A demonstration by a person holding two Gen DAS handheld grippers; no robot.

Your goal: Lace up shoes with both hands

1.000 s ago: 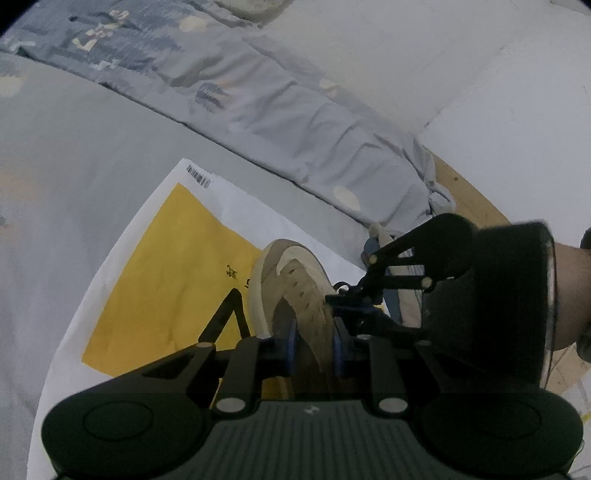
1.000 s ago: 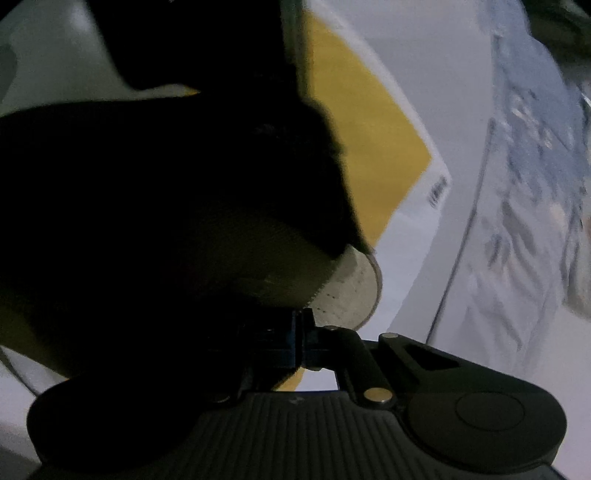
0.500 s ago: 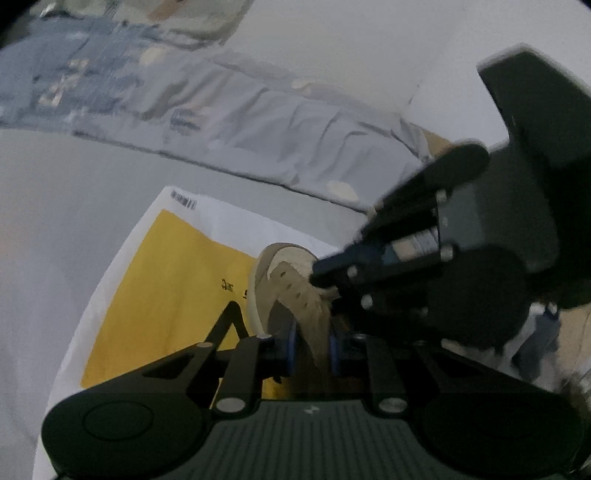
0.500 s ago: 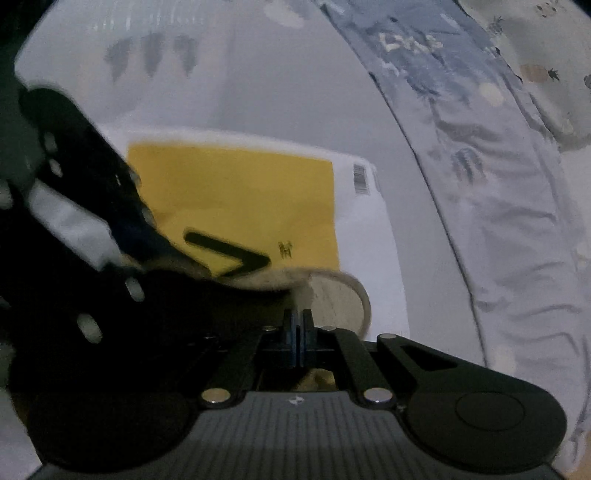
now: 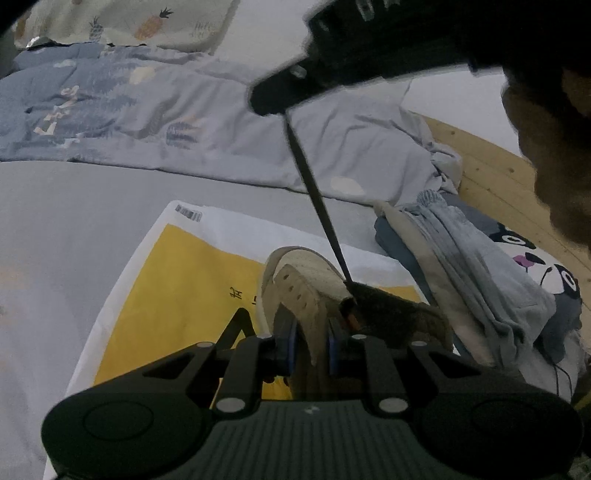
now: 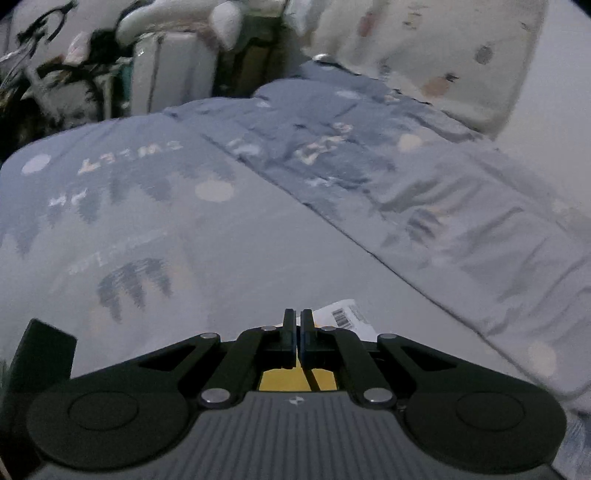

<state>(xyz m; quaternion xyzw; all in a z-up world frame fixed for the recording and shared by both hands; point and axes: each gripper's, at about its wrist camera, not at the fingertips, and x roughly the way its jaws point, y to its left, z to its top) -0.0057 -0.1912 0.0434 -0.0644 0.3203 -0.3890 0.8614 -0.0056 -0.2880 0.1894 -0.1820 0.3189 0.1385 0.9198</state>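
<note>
A beige sneaker point(image 5: 306, 273) lies on a yellow and white mailer bag point(image 5: 177, 295). My left gripper point(image 5: 312, 343) is shut on the shoe's left eyelet flap, with the blue pads on either side of it. A black lace point(image 5: 317, 206) runs taut from an eyelet on the shoe up to my right gripper point(image 5: 264, 99), which hangs high above and is shut on the lace's end. In the right wrist view the right gripper point(image 6: 298, 325) has its jaws pressed together, and a thin dark strand of lace point(image 6: 313, 380) shows below them.
A blue patterned duvet point(image 5: 147, 122) lies behind the bag, and a pineapple-print pillow point(image 5: 129, 22) beyond it. Folded clothes point(image 5: 461, 266) are piled right of the shoe by a wooden bed frame point(image 5: 491, 170). A hand point(image 5: 546, 147) shows at top right.
My right gripper rose from beside the shoe to high above it, rolling as it went and drawing the black lace taut. My left gripper kept its hold on the shoe and rolled a little.
</note>
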